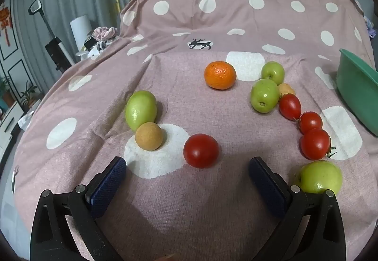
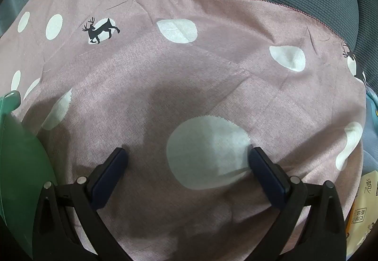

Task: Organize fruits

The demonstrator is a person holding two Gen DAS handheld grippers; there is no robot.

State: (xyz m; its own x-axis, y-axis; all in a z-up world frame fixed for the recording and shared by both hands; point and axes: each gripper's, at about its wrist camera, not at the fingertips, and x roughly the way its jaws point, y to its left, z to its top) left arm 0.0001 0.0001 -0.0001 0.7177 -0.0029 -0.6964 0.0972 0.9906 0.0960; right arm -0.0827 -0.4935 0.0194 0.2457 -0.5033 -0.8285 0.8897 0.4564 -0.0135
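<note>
In the left wrist view you are holding the left gripper (image 1: 187,167) with its jaws spread wide and nothing between the pads, and the nearest red tomato (image 1: 201,150) is sitting just ahead at 12 o'clock. A tan round fruit (image 1: 149,136) is touching a green fruit (image 1: 141,110) at 10 o'clock, the orange (image 1: 220,75) is lying farther off at 12 o'clock, and a chain of 3 tomatoes (image 1: 309,122) is curving at 2 o'clock beside more green fruit. The green basin (image 1: 356,93) is showing only its rim at 3 o'clock. The fruits are round and resting on a soft, wrinkled cloth (image 1: 179,202), so if you are closing off-centre, the tomato is likely rolling away or bruising, and any nudge is probably scattering its touching neighbours. In the right wrist view you are keeping the right gripper (image 2: 187,158) wide open and empty over bare cloth (image 2: 179,77), with the basin wall (image 2: 21,166) at 9 o'clock; sweeping left carelessly risks knocking it.
</note>
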